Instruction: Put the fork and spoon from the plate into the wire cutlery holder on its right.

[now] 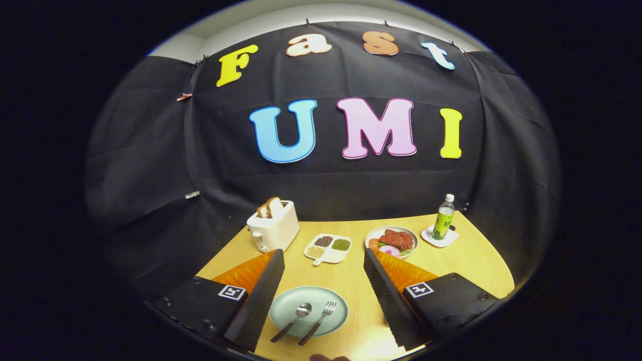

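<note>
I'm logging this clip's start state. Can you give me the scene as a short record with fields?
gripper: gripper open, holding nothing
between fingers: plate on the table
on plate: spoon beside fork, handles toward the gripper
beyond fingers: toaster with bread, divided dish, meat plate, bottle on a coaster
task state: not started

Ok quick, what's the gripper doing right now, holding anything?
Gripper: open, holding nothing; the plate with the spoon and fork lies between its spread fingers, untouched.
</note>
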Demonstrator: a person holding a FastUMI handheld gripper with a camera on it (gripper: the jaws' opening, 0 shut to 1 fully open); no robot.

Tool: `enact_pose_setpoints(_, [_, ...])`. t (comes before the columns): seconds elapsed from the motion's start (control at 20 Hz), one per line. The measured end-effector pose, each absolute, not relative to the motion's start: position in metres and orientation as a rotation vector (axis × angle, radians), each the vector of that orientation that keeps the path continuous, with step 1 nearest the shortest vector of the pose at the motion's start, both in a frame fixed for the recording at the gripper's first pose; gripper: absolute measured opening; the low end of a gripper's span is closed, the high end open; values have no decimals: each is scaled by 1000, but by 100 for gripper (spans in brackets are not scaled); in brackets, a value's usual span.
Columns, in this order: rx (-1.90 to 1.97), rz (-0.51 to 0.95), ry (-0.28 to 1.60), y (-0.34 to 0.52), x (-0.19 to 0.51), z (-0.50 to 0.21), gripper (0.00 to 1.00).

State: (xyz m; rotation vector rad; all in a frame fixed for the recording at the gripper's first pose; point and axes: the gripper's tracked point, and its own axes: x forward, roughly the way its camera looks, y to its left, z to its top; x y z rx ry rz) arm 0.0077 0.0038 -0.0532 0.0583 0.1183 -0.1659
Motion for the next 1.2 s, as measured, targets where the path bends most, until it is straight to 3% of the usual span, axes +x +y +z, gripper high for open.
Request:
enact_pose_setpoints(0.55, [43,-128,679,31,34,-221,99])
enact_pose_setpoints(0.95, [-10,-142,902,25,39,-298,99])
enact_pose_setpoints(1.2, [-78,-141,985,20,45,-326,93])
